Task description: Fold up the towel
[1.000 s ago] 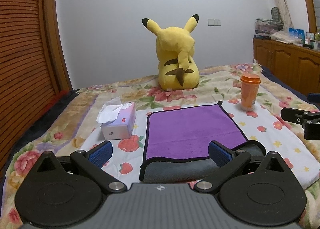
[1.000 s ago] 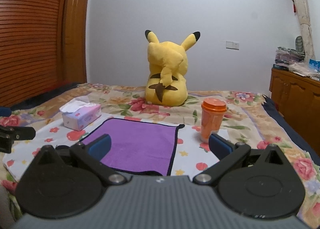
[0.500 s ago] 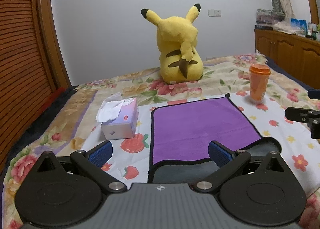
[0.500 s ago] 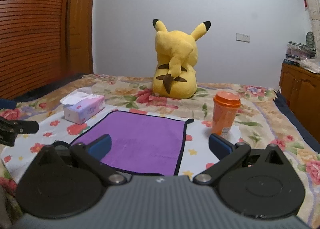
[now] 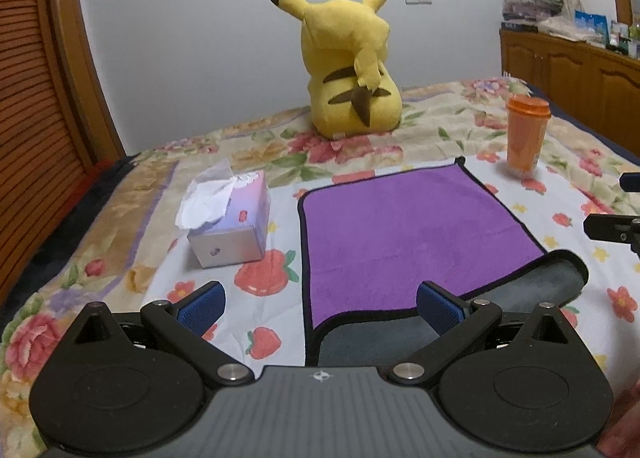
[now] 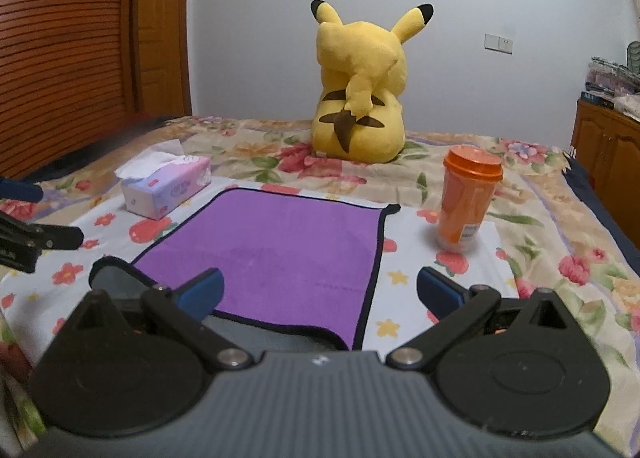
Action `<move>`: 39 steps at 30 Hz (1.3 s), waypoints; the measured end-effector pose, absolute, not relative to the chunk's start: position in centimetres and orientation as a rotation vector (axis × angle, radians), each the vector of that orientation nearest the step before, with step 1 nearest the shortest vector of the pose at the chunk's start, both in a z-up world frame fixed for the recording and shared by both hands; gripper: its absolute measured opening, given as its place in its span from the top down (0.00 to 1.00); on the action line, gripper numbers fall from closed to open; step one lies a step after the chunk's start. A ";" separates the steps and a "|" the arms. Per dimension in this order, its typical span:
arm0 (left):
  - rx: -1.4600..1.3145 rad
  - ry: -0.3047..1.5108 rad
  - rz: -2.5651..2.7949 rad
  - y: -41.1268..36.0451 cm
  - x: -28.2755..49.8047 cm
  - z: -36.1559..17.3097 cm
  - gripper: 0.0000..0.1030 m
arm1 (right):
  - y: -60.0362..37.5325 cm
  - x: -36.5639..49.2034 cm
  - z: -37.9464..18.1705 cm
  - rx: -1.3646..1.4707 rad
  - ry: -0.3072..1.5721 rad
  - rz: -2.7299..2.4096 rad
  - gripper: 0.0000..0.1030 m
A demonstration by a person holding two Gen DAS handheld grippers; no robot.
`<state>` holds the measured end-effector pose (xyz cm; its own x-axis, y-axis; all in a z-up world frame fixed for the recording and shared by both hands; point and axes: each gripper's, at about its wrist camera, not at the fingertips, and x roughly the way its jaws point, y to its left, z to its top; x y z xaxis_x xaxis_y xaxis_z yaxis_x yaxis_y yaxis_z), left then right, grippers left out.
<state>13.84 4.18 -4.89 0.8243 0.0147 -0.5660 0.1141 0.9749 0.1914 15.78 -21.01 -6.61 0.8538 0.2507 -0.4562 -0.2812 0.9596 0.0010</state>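
Towel [image 5: 404, 234] lies purple side up on the bed [image 5: 120, 226], grey near edge curled at 6 o'clock. Left claw [image 5: 320, 308] and right claw [image 6: 318, 290] gape wide, empty. Grasping looks next: each must pinch a near corner.

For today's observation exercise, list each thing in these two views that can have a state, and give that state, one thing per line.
Towel: flat on the bed, purple side up, near edge turned over showing grey.
Tissue box: open, a tissue sticking out.
Cup: upright, lid on.
Plush: sitting upright, back to the cameras.
Left gripper: jaws open, empty.
Right gripper: jaws open, empty.
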 end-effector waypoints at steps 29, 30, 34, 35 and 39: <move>0.125 0.832 -0.118 6.9 18.4 -9.7 0.22 | -20.6 19.5 -10.8 -0.050 0.728 0.355 0.15; 0.127 0.836 -0.120 6.8 18.4 -9.8 0.23 | -20.7 19.6 -11.0 -0.047 0.737 0.358 0.15; 0.120 0.856 -0.131 6.8 18.4 -10.1 0.32 | -20.9 19.9 -11.5 -0.029 0.771 0.373 0.19; 0.119 0.862 -0.135 6.8 18.4 -10.3 0.33 | -21.0 19.9 -11.6 -0.022 0.782 0.380 0.20; 0.127 0.876 -0.144 6.6 18.4 -10.6 0.45 | -21.0 20.1 -11.9 -0.002 0.813 0.402 0.22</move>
